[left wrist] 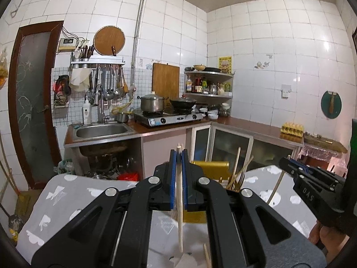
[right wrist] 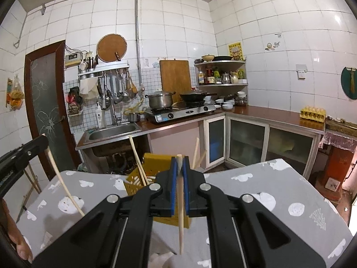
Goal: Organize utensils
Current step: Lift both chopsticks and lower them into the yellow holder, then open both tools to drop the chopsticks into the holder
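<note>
My left gripper (left wrist: 178,154) is shut on a pale wooden chopstick (left wrist: 179,205) that stands nearly upright between its blue pads, above the grey patterned tablecloth (left wrist: 67,201). Behind it stands a yellow utensil holder (left wrist: 212,168) with several chopsticks and a fork (left wrist: 239,176) sticking out. My right gripper (right wrist: 179,161) is shut on a second chopstick (right wrist: 181,218), also upright, in front of the same yellow holder (right wrist: 156,164). Each gripper shows in the other's view: the right one (left wrist: 287,162) with its chopstick (left wrist: 276,185), the left one (right wrist: 43,139) with its chopstick (right wrist: 64,185).
Another chopstick (left wrist: 207,256) lies at the near table edge beside something white (left wrist: 185,260). Beyond the table runs a corner kitchen counter with a sink (left wrist: 101,131), a gas stove (left wrist: 169,117) with a pot and a wok, and an egg carton (left wrist: 291,129). A person's hand (right wrist: 15,239) shows at lower left.
</note>
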Available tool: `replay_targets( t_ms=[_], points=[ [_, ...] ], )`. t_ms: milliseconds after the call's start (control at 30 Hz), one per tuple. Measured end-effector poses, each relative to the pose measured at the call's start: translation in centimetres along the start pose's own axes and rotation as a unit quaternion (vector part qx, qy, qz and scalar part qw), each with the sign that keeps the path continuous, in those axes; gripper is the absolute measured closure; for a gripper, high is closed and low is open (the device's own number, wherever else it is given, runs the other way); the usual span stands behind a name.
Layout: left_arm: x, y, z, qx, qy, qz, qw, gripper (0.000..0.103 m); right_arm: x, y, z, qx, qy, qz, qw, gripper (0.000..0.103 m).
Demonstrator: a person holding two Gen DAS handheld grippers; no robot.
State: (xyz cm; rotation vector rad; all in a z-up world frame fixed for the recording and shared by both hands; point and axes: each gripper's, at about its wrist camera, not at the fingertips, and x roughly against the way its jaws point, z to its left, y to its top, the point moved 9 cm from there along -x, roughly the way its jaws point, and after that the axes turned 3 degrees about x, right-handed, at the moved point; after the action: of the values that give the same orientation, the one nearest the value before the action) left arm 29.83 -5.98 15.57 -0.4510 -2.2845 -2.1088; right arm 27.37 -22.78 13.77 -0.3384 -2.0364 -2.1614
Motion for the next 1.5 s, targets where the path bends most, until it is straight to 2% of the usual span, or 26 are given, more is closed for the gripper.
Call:
replay_targets(
  t_ms=[367, 500, 600, 700, 800, 967, 1167, 1233, 1267, 1300, 1333, 1367, 1433, 1500],
  points=[
    [-3.7, 7.8, -1.8, 0.003, -0.016, -0.044, 0.9989, 0.100, -1.7, 8.3, 1.1, 0.014, 0.008, -0.046, 0.999, 0.097],
    [-6.3, 10.0, -2.0, 0.003, -0.015, -0.057, 0.9983, 0.100, -3.9, 11.2, 0.8, 0.006, 0.006, -0.056, 0.998, 0.097],
    [-8.9, 10.4, -2.3, 0.006, -0.019, -0.057, 0.9982, 0.100, -6.0, 12.2, 0.4, -0.010, 0.010, -0.059, 0.998, 0.097],
    [-11.7, 9.7, -2.7, -0.002, -0.021, -0.052, 0.9984, 0.100, -8.5, 12.0, 0.2, -0.021, 0.015, -0.055, 0.998, 0.097],
    [-14.2, 8.2, -2.7, 0.000, -0.023, -0.039, 0.9990, 0.100, -11.4, 10.3, -0.1, -0.017, 0.010, -0.038, 0.999, 0.098],
    [-18.6, 3.4, -1.7, 0.002, -0.017, 0.009, 0.9998, 0.100, -15.3, 5.7, -1.2, -0.019, 0.006, 0.009, 1.000, 0.097],
    [-20.8, -1.7, -0.2, 0.008, -0.009, 0.076, 0.9971, 0.099, -17.9, 1.0, -1.6, -0.003, 0.002, 0.077, 0.997, 0.096],
    [-20.5, -2.8, 0.3, 0.010, -0.008, 0.098, 0.9951, 0.093, -17.7, 0.0, -2.0, 0.003, -0.007, 0.097, 0.995, 0.093],
    [-20.0, -3.0, 0.5, 0.012, -0.007, 0.105, 0.9944, 0.078, -17.3, -0.3, -2.1, 0.003, -0.011, 0.101, 0.995, 0.076],
    [-19.5, -2.9, 0.9, 0.017, -0.004, 0.105, 0.9943, 0.056, -16.8, -0.3, -2.4, 0.001, -0.016, 0.100, 0.995, 0.048],
    [-18.4, -2.5, 1.3, 0.025, -0.002, 0.098, 0.9949, 0.047, -15.7, -0.1, -2.7, 0.000, -0.024, 0.092, 0.995, 0.040],
    [-17.3, -2.1, 1.5, 0.031, -0.002, 0.090, 0.9955, 0.036, -14.8, 0.1, -2.9, 0.003, -0.029, 0.088, 0.996, 0.039],
    [-15.2, -1.2, 2.1, 0.041, -0.001, 0.080, 0.9960, 0.026, -13.1, 0.3, -3.4, 0.003, -0.035, 0.088, 0.996, 0.039],
    [-12.9, -0.7, 2.9, 0.045, 0.002, 0.078, 0.9960, 0.008, -11.5, 0.2, -3.8, -0.006, -0.039, 0.090, 0.995, 0.038]
  ],
)
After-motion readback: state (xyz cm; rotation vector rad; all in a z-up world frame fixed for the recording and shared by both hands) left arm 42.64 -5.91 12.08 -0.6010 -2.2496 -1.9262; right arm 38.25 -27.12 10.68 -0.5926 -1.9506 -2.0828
